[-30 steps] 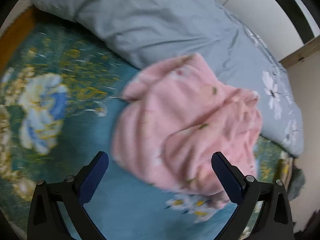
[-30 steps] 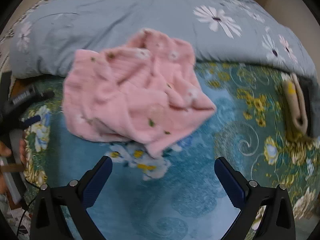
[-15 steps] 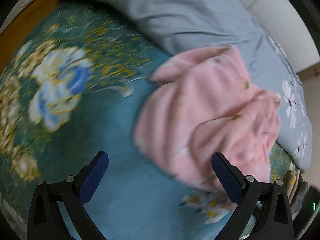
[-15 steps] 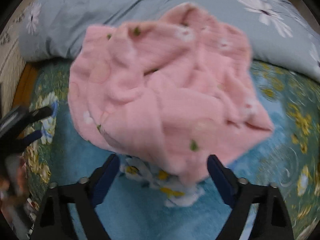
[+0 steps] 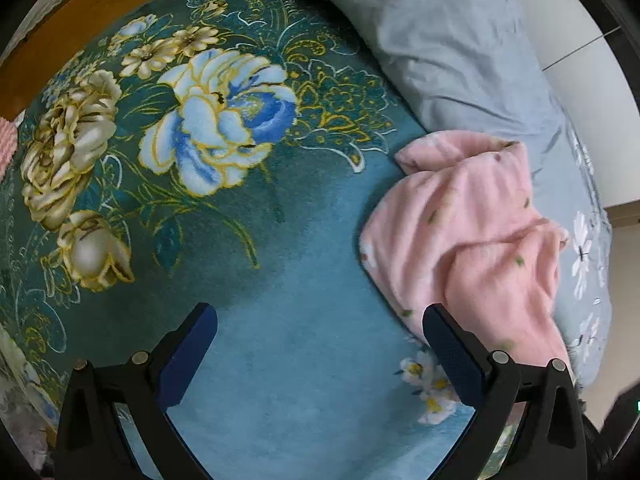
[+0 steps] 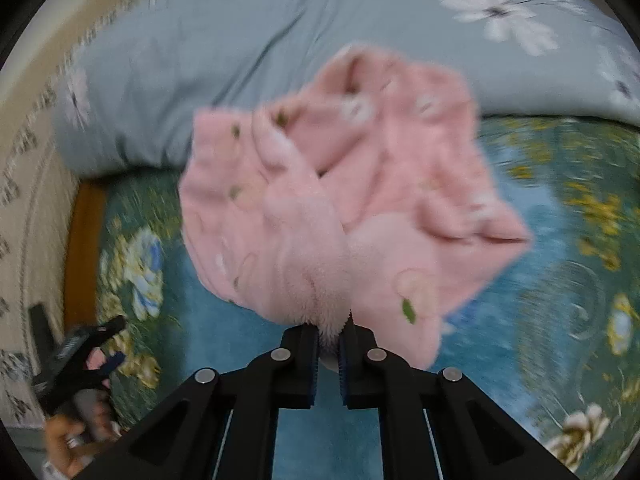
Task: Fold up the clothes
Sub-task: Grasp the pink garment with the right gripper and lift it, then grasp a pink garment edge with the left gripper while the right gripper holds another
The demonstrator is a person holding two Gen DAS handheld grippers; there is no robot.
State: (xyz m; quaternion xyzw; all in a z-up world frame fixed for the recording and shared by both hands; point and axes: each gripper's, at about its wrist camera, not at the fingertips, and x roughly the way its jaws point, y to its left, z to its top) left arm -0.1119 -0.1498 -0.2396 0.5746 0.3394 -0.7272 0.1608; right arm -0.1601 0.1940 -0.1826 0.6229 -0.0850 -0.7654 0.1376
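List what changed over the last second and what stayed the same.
The right gripper moved in on the pink garment and went from wide open to shut on a fold at its near edge. In the left wrist view the garment slid toward the right of the frame. The left gripper stayed open, holding nothing, and the garment is still crumpled on the floral blanket.

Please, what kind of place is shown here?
Probably a bedroom: a teal floral plush blanket covers a bed, a grey-blue daisy-print duvet lies bunched along it, and a wooden bed frame edges it.
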